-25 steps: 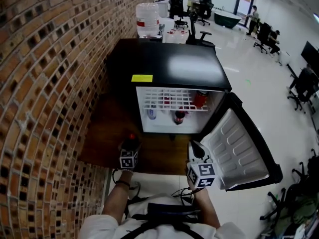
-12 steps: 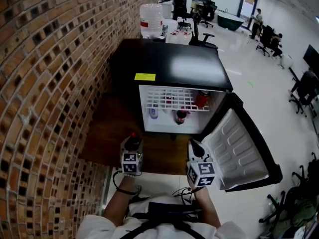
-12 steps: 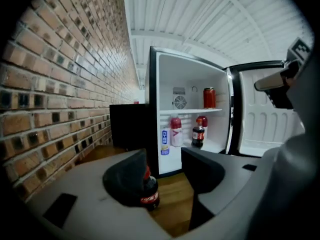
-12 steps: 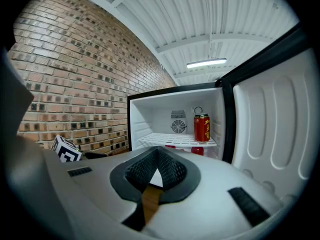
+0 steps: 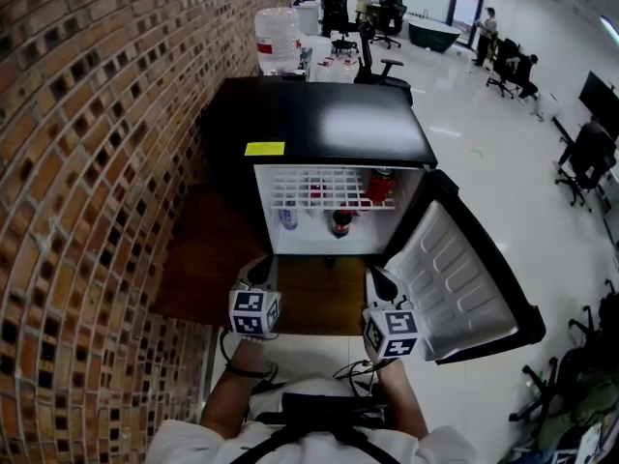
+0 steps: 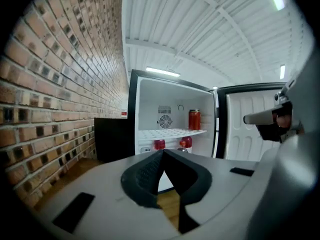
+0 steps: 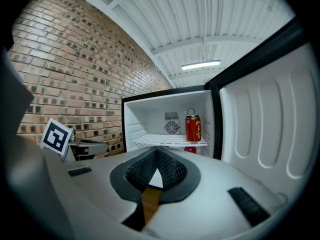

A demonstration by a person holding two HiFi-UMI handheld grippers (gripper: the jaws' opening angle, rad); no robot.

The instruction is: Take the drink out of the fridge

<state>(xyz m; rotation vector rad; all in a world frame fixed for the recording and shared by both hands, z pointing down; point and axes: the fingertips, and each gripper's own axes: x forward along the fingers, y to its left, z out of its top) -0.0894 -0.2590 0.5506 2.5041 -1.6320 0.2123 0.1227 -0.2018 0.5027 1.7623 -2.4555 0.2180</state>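
Brick wall point(image 5: 77, 162) L, water jug point(image 5: 278, 32) rear

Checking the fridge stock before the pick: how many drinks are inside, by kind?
Red can: 1
Red-capped bottles: 2
Pale drink: 1
Total: 4

Ahead of me, the white wire shelf point(image 5: 324, 189) inside the open black mini fridge point(image 5: 319, 124) carries one red drink can point(image 5: 381, 186), upright at its right end. Under it, on the white fridge floor point(image 5: 309, 244), I see a dark red-capped bottle point(image 5: 340, 222) and a paler bottle point(image 5: 288, 217) to its left. The fridge stands on a brown wooden platform point(image 5: 218, 249).
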